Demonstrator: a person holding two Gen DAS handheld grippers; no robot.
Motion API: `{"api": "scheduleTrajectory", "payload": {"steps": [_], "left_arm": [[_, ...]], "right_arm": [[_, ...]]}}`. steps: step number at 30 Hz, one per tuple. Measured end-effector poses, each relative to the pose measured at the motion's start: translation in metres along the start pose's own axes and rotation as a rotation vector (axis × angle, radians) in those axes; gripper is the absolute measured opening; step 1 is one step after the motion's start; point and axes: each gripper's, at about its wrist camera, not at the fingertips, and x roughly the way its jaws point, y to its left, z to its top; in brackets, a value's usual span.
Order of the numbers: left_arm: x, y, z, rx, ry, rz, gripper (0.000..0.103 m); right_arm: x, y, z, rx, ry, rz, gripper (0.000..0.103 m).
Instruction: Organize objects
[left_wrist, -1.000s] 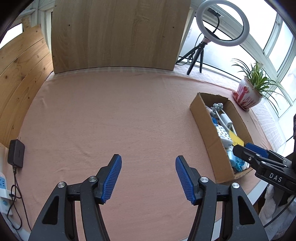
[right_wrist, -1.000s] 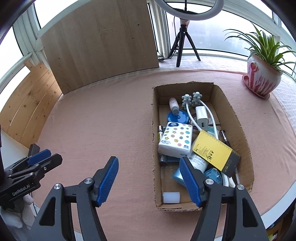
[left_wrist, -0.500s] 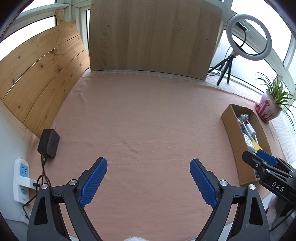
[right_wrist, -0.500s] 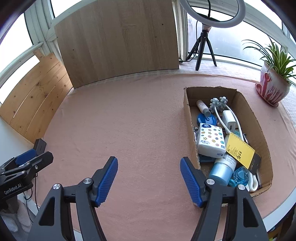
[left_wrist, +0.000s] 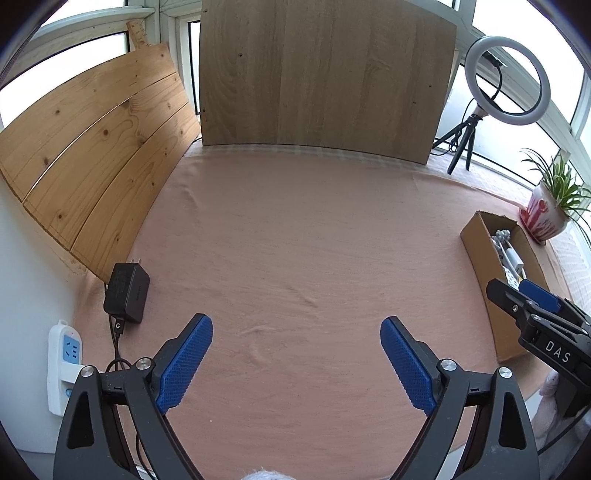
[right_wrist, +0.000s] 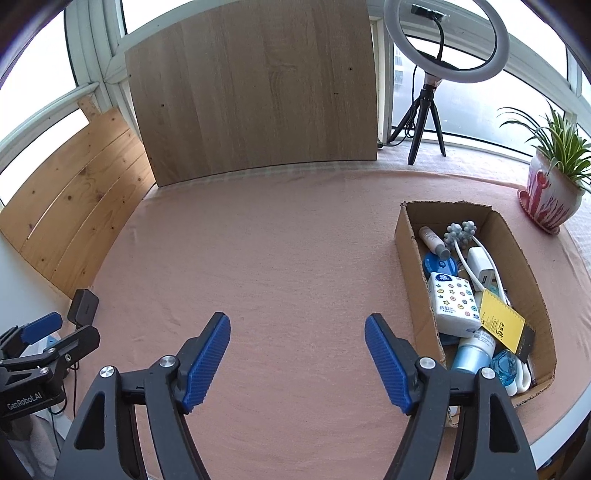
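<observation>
A cardboard box (right_wrist: 406, 236) stands at the right of the pink tablecloth. It holds several items: a tissue pack with coloured dots (right_wrist: 452, 302), a yellow card (right_wrist: 500, 325), a white charger (right_wrist: 480, 266), a small bottle (right_wrist: 434, 240) and a blue jar (right_wrist: 508, 365). My right gripper (right_wrist: 297, 328) hovers over bare cloth left of the box, its jaws opening with nothing between them. My left gripper (left_wrist: 297, 332) stands wide open over bare cloth, empty. In the left wrist view the box (left_wrist: 480, 258) lies far right, partly behind the right gripper (left_wrist: 532, 306).
A black power adapter (left_wrist: 127, 291) and a white power strip (left_wrist: 64, 365) lie at the table's left edge. Wooden boards (left_wrist: 321, 74) lean at the back and left. A ring light on a tripod (right_wrist: 443, 40) and a potted plant (right_wrist: 550, 192) stand at the back right.
Both grippers have pulled back from the box toward the near left, so more of the cloth shows. The left jaws have spread much wider; the right jaws have widened a little.
</observation>
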Motion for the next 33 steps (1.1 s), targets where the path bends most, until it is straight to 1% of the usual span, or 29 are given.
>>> {"api": "scheduleTrajectory", "payload": {"steps": [14, 33], "left_arm": [[0.010, 0.008, 0.007, -0.003, 0.004, -0.027, 0.094], [0.017, 0.007, 0.004, -0.005, 0.017, -0.013, 0.094]], "right_arm": [[0.002, 0.014, 0.000, 0.004, 0.009, -0.028, 0.072], [0.006, 0.006, -0.005, 0.039, 0.030, -0.029, 0.072]]}}
